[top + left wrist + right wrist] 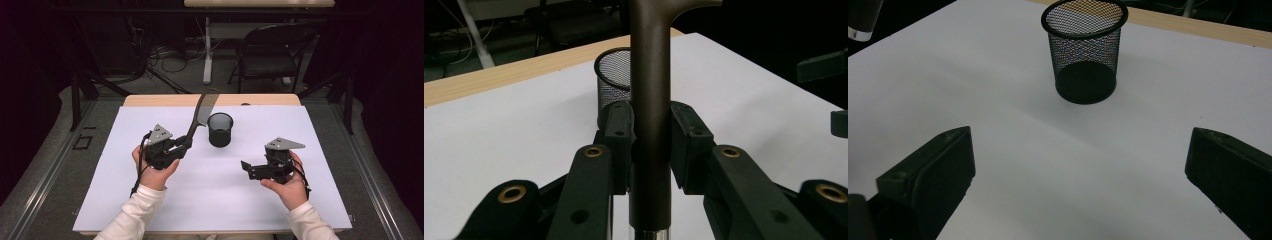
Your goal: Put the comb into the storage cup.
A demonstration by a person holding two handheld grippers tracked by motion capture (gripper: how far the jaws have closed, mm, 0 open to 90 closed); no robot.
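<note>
A dark, long-handled comb (200, 115) rises at a slant from my left gripper (186, 143), its teeth end over the table's far edge. In the left gripper view the pads of the left gripper (651, 130) press on both sides of the comb's handle (650, 75). A black mesh cup (220, 130) stands upright just right of the comb, and it sits behind the handle (611, 82) in that view. My right gripper (248, 170) hovers to the cup's lower right, pointing left. Its jaws stand wide open with nothing between them (1080, 145), and the cup (1084, 55) is ahead of them.
A white sheet (215, 200) covers the wooden table (260, 100). Behind the table stand a folding chair (272, 55) and a white table leg (207, 50), with cables on the floor. The sheet's front half is bare between the hands.
</note>
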